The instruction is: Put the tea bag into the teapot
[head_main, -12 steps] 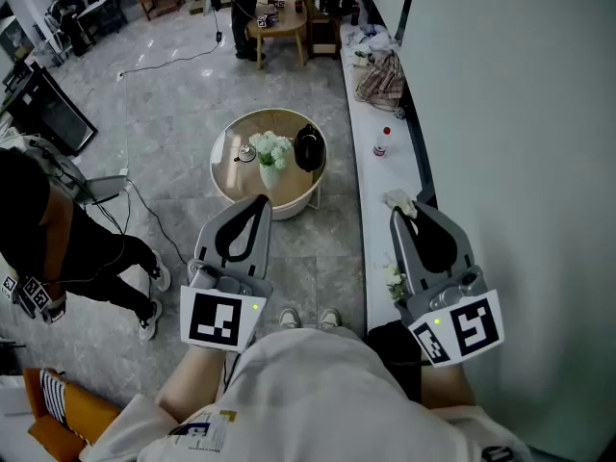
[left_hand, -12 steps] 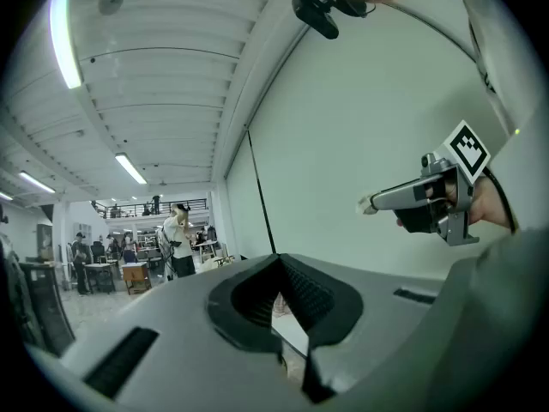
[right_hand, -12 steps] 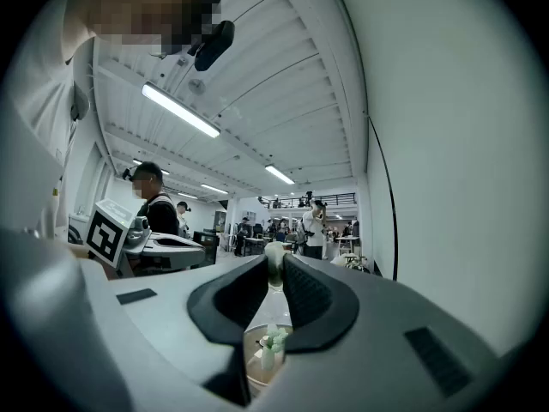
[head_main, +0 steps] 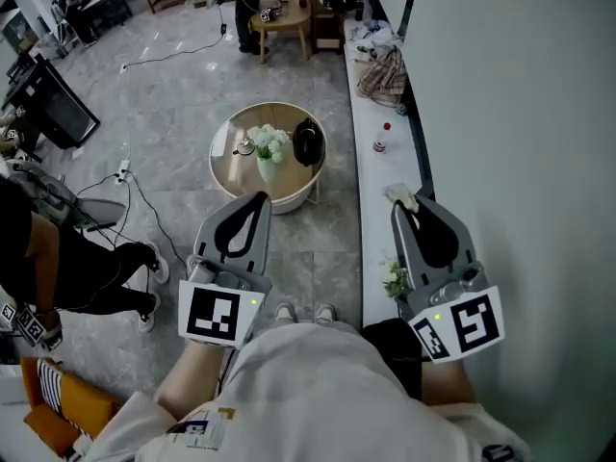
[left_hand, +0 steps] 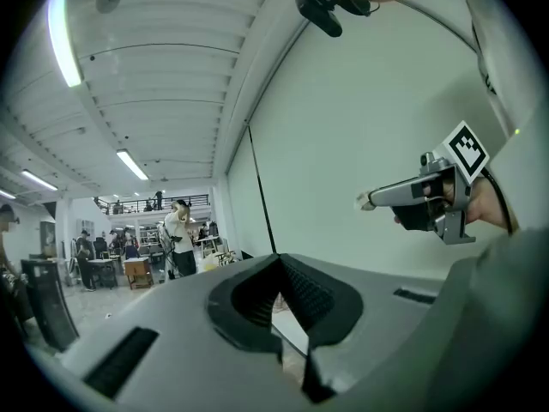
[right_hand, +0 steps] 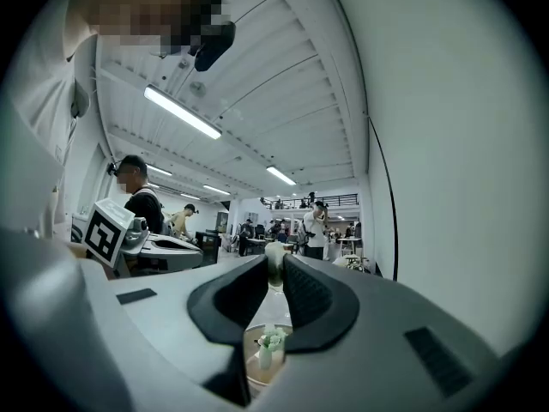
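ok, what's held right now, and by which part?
Right gripper pinches the tea bag at its jaw tips, a pale end poking out; which part is clamped can't be told. Left gripper shut, empty.

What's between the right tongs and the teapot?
Nothing stands there. In the head view, only the ledge, a strip of floor and the table rim lie between the right tongs, holding the tea bag, and the teapot.

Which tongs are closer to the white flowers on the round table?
Left. The left tongs hang just short of the flowers; the right tongs, gripping the tea bag, are farther right, over the white ledge.
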